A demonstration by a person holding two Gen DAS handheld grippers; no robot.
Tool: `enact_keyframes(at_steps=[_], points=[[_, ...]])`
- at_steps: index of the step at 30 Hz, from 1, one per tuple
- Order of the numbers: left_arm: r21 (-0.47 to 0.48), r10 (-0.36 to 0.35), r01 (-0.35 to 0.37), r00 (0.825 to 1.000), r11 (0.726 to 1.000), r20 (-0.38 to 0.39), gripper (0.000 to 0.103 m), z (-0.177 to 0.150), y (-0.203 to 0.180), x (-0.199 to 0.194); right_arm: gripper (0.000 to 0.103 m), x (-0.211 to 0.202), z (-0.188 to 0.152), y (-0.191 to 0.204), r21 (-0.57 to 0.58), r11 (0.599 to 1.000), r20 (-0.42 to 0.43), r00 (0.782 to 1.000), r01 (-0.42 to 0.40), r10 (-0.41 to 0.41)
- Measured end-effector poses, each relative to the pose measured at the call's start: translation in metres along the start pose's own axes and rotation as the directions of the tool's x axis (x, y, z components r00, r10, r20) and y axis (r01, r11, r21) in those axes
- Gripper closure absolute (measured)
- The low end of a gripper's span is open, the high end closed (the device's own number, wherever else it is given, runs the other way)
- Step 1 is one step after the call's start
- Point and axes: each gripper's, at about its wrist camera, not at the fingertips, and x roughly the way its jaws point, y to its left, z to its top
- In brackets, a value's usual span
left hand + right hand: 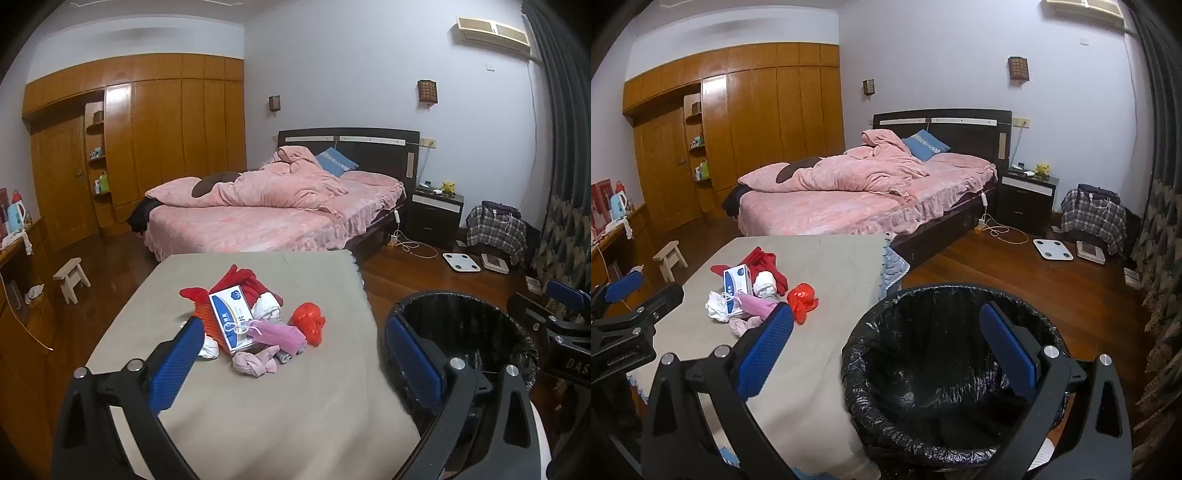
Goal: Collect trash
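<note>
A: Left wrist view: left gripper (pixel 293 354) spread wide, empty, above the heap of crumpled rubbish (pixel 255 325) on the grey-clothed table (pixel 288 406).

B: Right wrist view: right gripper (pixel 886 350) gaping too, beside the black-lined round bin (pixel 945 369). Nothing collected yet, I'd judge; next, reach and pinch.

A table (pixel 303 398) covered with a grey-beige cloth carries one small heap near its middle: a red garment (pixel 240 282), a white-and-blue box (pixel 232 321), a pink pouch (pixel 277 332), a crumpled red bag (pixel 309 322), and some white and pink pieces of fabric.
</note>
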Motion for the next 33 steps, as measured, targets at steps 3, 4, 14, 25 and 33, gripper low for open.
enact_keyframes(at_steps=[3,4,14,25,33], points=[[0.005,0.003,-0.003,1.000,1.000,0.002,0.006,-0.0003,-0.0008,-0.0009,0.005,0.0000,0.0003,0.0002,-0.001,1.000,-0.004,1.000,0.001,-0.001],[0.003,0.001,-0.001,1.000,1.000,-0.004,0.006,-0.0002,-0.0008,-0.0002,0.005,-0.0001,0.0004,0.0002,0.000,1.000,-0.003,1.000,0.000,0.000],[0.001,0.005,-0.005,1.000,1.000,-0.007,0.006,-0.0004,-0.0015,0.0001,0.005,-0.0008,0.0009,0.0001,-0.002,1.000,-0.002,1.000,0.002,-0.002],[-0.002,0.003,-0.003,1.000,1.000,-0.010,0.006,0.0003,-0.0022,-0.0006,0.005,-0.0010,0.0004,-0.0004,-0.002,1.000,-0.001,1.000,0.002,-0.002],[-0.004,0.002,-0.003,1.000,1.000,-0.011,0.006,0.0002,0.0001,-0.0013,0.005,-0.0008,-0.0001,0.0006,-0.003,1.000,-0.002,1.000,0.001,-0.001]])
